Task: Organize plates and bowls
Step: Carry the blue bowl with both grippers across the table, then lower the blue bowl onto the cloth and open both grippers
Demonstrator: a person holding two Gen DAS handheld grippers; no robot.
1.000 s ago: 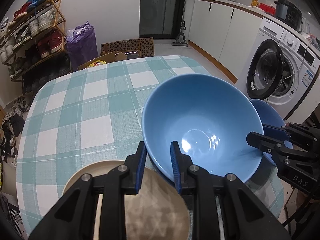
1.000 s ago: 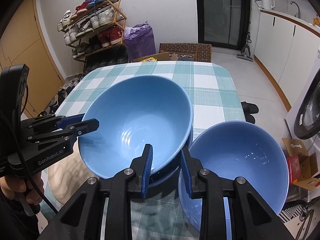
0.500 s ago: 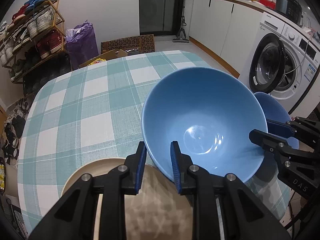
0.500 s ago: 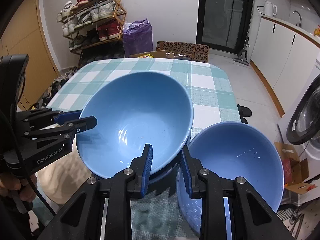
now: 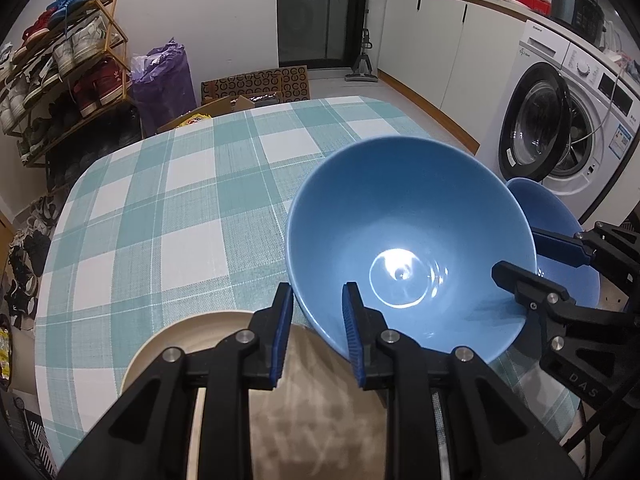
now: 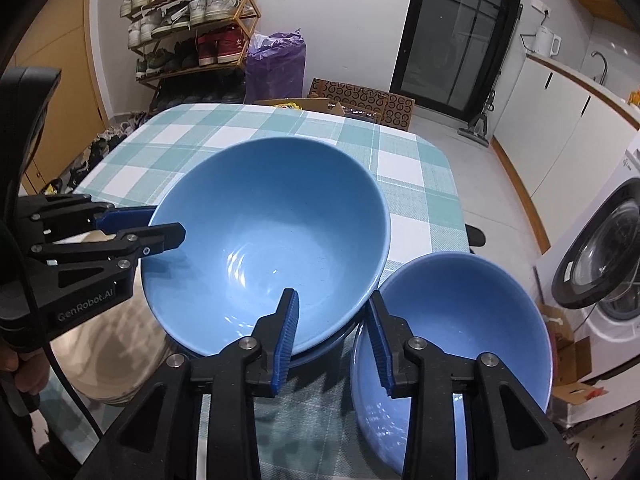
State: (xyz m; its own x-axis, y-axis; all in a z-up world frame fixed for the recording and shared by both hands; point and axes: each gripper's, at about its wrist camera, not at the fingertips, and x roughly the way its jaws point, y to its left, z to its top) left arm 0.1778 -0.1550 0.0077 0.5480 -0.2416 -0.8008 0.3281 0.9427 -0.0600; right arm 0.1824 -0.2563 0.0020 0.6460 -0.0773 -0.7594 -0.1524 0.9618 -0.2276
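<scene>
A large blue bowl [image 5: 408,232] [image 6: 272,240] is held above the checked table, over a blue plate [image 6: 320,354] that shows under its edge. My left gripper [image 5: 318,320] straddles its near rim, one finger inside and one outside; it also shows in the right wrist view [image 6: 160,226]. My right gripper [image 6: 334,320] straddles the bowl's rim on the other side; it also shows in the left wrist view [image 5: 520,258]. A smaller blue bowl [image 6: 456,344] [image 5: 560,240] stands to the right of the big one. A beige plate [image 5: 248,392] [image 6: 108,356] lies under my left gripper.
The checked tablecloth [image 5: 172,208] covers the table. A washing machine [image 5: 560,128] stands to the right. A shoe rack [image 5: 60,80], a purple bag [image 5: 164,80] and cardboard boxes [image 5: 256,88] are beyond the far edge. A cardboard box [image 6: 572,364] lies on the floor.
Both grippers and the large blue bowl have risen a little; the table looks further below. The grips have not changed.
</scene>
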